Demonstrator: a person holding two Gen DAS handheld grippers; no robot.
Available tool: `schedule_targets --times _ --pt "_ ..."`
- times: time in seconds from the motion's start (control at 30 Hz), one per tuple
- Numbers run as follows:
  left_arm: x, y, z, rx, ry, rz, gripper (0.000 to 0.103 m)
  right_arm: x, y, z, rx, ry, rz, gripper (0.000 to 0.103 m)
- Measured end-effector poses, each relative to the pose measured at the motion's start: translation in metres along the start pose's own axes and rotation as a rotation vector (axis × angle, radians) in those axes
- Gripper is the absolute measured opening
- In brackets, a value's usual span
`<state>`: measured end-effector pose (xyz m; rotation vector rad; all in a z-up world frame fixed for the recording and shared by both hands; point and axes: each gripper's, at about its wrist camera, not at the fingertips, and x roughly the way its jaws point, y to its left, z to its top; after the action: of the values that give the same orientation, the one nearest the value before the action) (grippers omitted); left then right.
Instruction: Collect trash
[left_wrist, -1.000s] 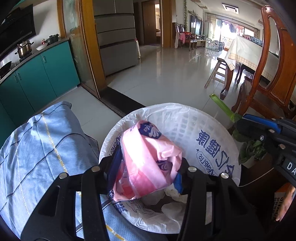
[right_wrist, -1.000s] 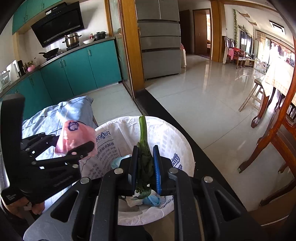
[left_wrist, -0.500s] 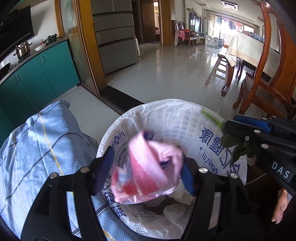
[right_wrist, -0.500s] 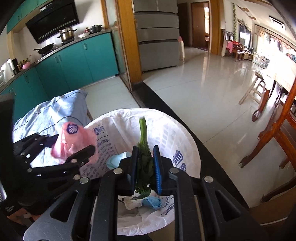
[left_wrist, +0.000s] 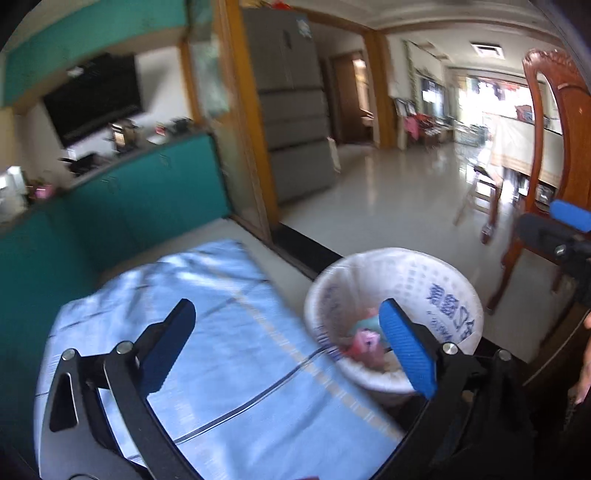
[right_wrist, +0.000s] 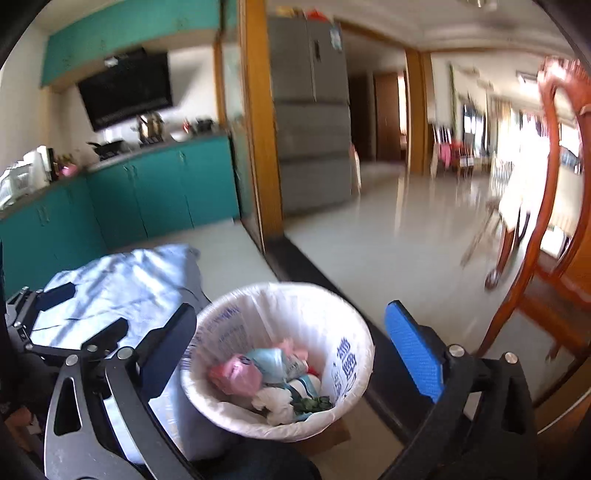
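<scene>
Two grippers hang above a white-lined trash bin, and both have nothing between their jaws. The left gripper has its jaws spread wide and opening; its dark left finger sits over a pale blue striped cloth and its blue-padded right finger overlaps the bin's near rim in the left wrist view. The right gripper is likewise spread and opening, its two fingers standing either side of the bin as that camera sees it, with neither pad touching anything.

The trash lies inside the bin. From the right wrist view a crumpled pink wrapper rests against the left inner wall, a light blue packet lies just beside it, white crumpled paper sits nearer the camera, and a dark green vegetable scrap lies at the bottom right of the pile. The left wrist view shows the same pink and blue pieces, though blur makes them hard to separate there.

The bin liner carries blue printed characters on its inner wall. The bin stands on the floor, just beside the cloth-covered surface, and near a dark threshold strip. A wooden chair stands to the right, teal kitchen cabinets run along the left, and a grey refrigerator stands beyond the doorway.
</scene>
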<state>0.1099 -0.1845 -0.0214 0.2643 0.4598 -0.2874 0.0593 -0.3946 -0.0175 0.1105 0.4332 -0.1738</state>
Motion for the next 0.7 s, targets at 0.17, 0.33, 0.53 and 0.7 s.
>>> schedule_targets --times 0.17,0.33,0.53,0.7 --pt "-0.078 0.033 -0.014 -0.037 -0.043 0.129 0.099 -0.066 0.027 -0.003 -0.023 -0.091 0.071 0.1" --pt "-0.14 0.05 -0.027 -0.071 -0.067 0.182 0.1 -0.102 0.054 -0.014 -0.055 -0.107 0.103 0.1" --pt "-0.183 0.062 -0.034 -0.108 -0.107 0.2 0.1 -0.124 0.071 -0.017 -0.09 -0.089 0.103 0.1" --pt "-0.204 0.067 -0.037 -0.124 -0.135 0.213 0.1 -0.143 0.076 -0.02 -0.1 -0.127 0.093 0.1"
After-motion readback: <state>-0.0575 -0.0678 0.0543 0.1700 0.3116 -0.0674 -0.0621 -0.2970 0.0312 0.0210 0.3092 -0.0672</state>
